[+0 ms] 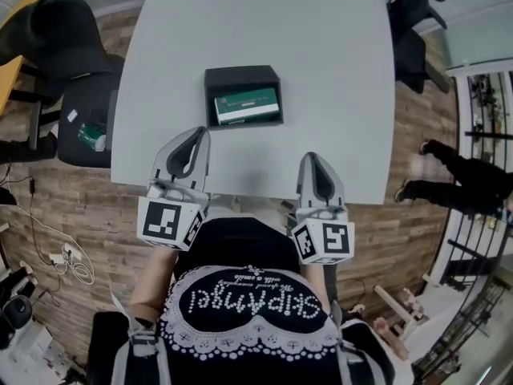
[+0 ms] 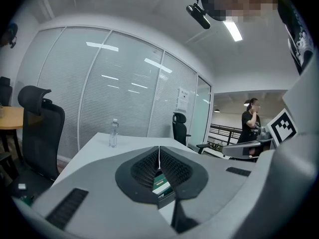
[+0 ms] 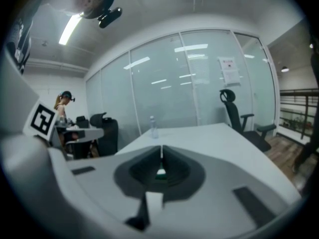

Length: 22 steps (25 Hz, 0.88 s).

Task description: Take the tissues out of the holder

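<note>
A black open-topped holder (image 1: 243,97) stands on the white table (image 1: 337,70), with a green and white tissue pack (image 1: 246,106) lying in it. My left gripper (image 1: 195,133) hovers over the table's near edge, just in front and to the left of the holder, jaws shut and empty. My right gripper (image 1: 313,160) hangs at the near edge to the right of the holder, also shut with nothing in it. In the left gripper view a strip of the tissue pack (image 2: 161,184) shows below the closed gripper tips (image 2: 159,148). The right gripper view has its gripper tips (image 3: 161,148) closed too.
A water bottle (image 2: 113,133) stands at the table's far end. Black office chairs (image 1: 76,79) sit to the left of the table and another chair (image 1: 413,30) to the right. A person (image 1: 457,175) stands on the wooden floor at the right.
</note>
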Each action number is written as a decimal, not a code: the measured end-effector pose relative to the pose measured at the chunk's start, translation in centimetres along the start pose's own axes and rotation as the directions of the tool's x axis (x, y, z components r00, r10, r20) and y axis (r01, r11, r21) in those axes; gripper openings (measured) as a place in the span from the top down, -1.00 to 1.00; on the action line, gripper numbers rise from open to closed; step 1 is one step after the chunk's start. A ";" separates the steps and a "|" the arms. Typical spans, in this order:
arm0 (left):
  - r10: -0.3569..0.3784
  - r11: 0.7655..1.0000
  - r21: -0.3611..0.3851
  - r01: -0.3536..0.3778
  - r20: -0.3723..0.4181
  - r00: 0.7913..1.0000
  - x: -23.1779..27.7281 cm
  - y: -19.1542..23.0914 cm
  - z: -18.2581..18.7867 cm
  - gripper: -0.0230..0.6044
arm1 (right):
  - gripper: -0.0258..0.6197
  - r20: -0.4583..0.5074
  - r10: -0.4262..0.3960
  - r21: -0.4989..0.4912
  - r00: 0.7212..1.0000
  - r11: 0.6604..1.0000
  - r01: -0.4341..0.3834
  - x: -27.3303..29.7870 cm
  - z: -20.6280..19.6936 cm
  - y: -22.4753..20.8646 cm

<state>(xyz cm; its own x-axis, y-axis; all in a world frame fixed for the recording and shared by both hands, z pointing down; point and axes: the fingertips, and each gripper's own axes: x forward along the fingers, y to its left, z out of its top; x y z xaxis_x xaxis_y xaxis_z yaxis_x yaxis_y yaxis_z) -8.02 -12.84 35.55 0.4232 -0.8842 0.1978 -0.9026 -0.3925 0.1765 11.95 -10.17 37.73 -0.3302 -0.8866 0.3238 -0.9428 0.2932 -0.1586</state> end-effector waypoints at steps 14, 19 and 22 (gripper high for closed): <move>0.039 0.999 0.005 -0.039 -0.004 0.999 0.8 -0.8 0.0 0.85 | 0.82 -0.016 0.072 -0.010 0.997 0.997 -0.072 1.5 0.3 -1.0; 0.048 0.999 0.014 -0.048 -0.006 0.999 0.7 -0.9 0.2 0.85 | 0.82 -0.010 0.070 -0.010 0.997 0.997 -0.070 1.3 0.6 -1.4; 0.052 0.999 0.014 -0.052 -0.007 0.999 0.7 -0.9 0.3 0.85 | 0.82 -0.010 0.074 -0.009 0.997 0.997 -0.075 1.4 0.7 -1.4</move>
<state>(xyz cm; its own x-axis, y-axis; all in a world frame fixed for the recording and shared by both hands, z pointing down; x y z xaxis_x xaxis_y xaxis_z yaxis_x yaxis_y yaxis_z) -6.92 -13.12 35.24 0.3762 -0.9016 0.2137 -0.9244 -0.3495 0.1529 12.83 -12.05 37.78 -0.4000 -0.8586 0.3205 -0.9159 0.3619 -0.1735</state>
